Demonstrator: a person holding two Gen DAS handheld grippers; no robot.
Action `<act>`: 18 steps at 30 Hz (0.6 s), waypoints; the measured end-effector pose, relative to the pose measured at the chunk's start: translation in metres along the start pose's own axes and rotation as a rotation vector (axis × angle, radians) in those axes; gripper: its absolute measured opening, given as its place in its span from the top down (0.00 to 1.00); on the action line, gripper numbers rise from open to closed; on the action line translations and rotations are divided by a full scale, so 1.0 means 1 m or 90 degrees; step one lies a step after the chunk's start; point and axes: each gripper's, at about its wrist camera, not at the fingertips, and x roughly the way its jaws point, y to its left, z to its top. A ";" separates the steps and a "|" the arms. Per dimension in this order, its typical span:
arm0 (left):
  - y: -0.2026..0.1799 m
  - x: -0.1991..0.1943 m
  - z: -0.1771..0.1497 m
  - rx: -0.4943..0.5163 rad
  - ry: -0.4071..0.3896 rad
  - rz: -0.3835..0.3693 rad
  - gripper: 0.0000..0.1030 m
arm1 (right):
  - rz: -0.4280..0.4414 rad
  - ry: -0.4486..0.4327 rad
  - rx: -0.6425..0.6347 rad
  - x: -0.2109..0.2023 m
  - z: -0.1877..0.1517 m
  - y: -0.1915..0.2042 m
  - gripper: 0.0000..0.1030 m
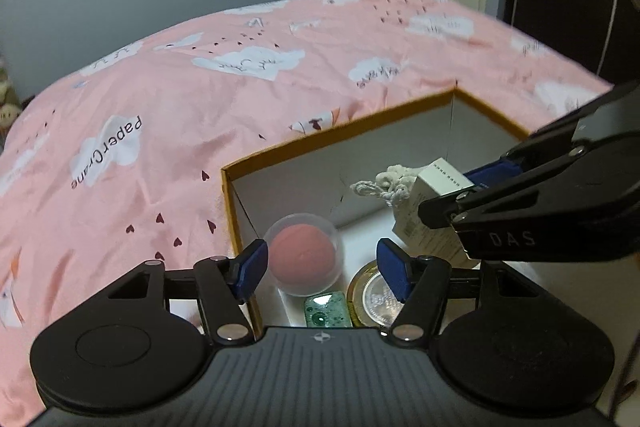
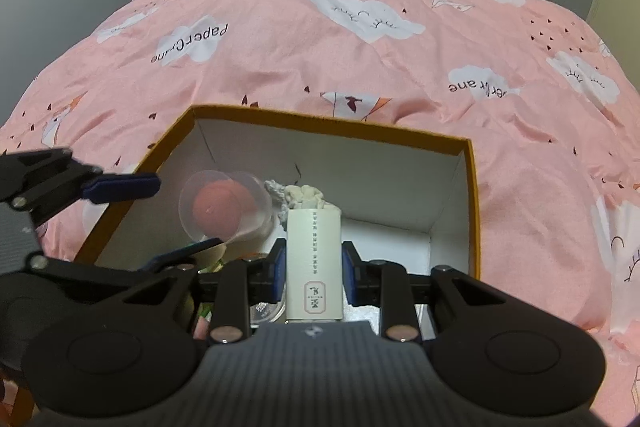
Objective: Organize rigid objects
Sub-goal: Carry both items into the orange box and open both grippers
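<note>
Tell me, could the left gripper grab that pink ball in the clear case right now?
Probably yes. The left gripper is open and holds nothing, and the pink ball in its clear case lies just ahead of its fingers inside the box. The right gripper, shut on the white carton, works off to the side.

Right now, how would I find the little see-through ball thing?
Find the orange-rimmed box on the pink bedspread. Inside, near its left wall, sits the clear round case beside a knotted cream pouch. It alone is transparent, with a pink ball inside.
</note>
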 end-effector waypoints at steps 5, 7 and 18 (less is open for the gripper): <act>0.009 -0.017 0.002 -0.045 -0.040 0.009 0.32 | 0.003 -0.015 0.005 -0.004 0.008 0.001 0.74; 0.018 -0.025 0.002 -0.084 -0.059 0.018 0.32 | -0.001 -0.019 0.007 -0.004 0.010 0.004 0.74; 0.058 -0.027 -0.008 -0.211 -0.032 0.008 0.44 | -0.102 -0.025 -0.126 0.010 0.009 0.042 0.74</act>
